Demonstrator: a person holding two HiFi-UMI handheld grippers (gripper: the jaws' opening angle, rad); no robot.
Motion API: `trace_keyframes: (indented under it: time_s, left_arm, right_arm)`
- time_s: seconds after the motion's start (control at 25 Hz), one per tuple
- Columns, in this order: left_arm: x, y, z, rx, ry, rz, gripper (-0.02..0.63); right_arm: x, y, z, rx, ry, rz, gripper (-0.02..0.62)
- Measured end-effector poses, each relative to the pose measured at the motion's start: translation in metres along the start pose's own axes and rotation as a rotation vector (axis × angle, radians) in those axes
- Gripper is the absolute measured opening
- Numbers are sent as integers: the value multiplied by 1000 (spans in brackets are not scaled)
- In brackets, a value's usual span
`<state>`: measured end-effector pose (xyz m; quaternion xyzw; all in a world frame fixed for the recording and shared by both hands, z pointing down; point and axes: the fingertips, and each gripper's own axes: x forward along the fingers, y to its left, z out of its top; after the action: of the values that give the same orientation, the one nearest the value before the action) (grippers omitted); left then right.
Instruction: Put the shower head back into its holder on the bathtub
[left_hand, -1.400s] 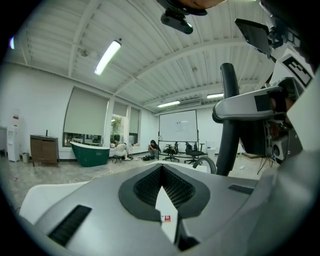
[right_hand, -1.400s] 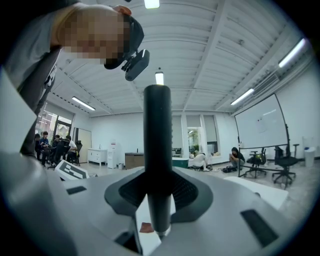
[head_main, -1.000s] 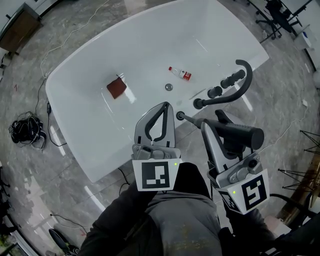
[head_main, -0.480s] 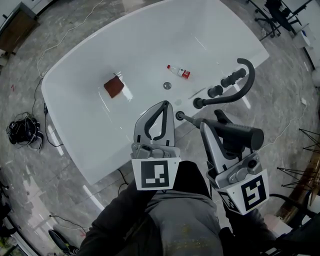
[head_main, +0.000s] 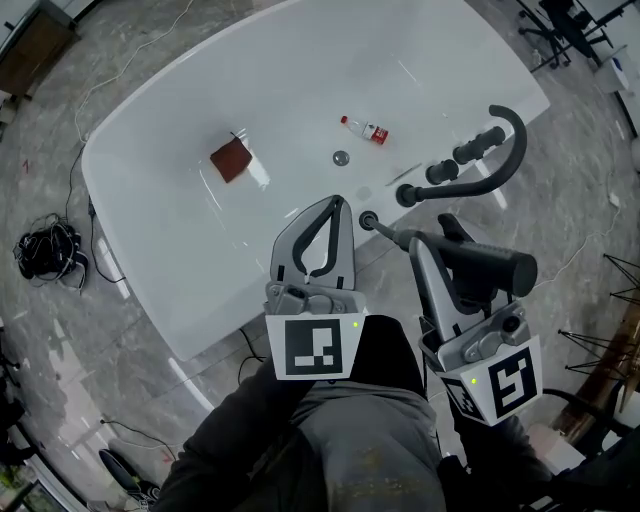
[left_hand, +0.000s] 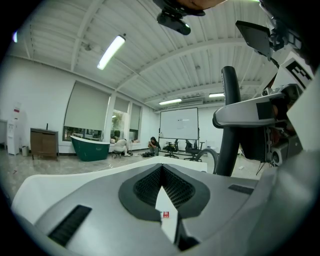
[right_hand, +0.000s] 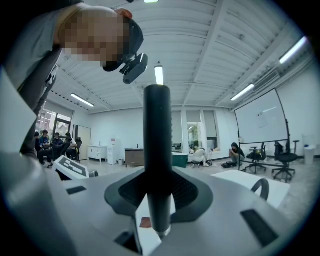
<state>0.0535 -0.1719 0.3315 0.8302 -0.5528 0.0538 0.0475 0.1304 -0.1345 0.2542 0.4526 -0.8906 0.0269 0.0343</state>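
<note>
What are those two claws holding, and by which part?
The right gripper clamps the shower head on its dark handle, near where the hose joins. The left gripper holds nothing.

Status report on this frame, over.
Left gripper jaws shut, empty. Right gripper shut on shower head, beside bathtub, not in holder. Bottle lies clear of faucet.

Grey stone floor (head_main: 130, 330) carries a white tub (head_main: 300, 90), upper centre; tangled cables (head_main: 45, 255) lie at the left edge.
</note>
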Motion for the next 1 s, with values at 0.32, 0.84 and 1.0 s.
trace_keyframes:
  time_s: [0.32,0.84,1.0]
  left_arm:
    - [5,0,-8,2,-13,-7,2]
    - [14,12,-25,-32,-1,-18,2]
    - [19,15,-32,-28,5,-39,2]
  right_arm:
    - [5,-1,-17,2,14,-6,129]
    - [26,-4,-33,-9,39,-14,127]
    - [31,-4,-41,-6,37,-27,127]
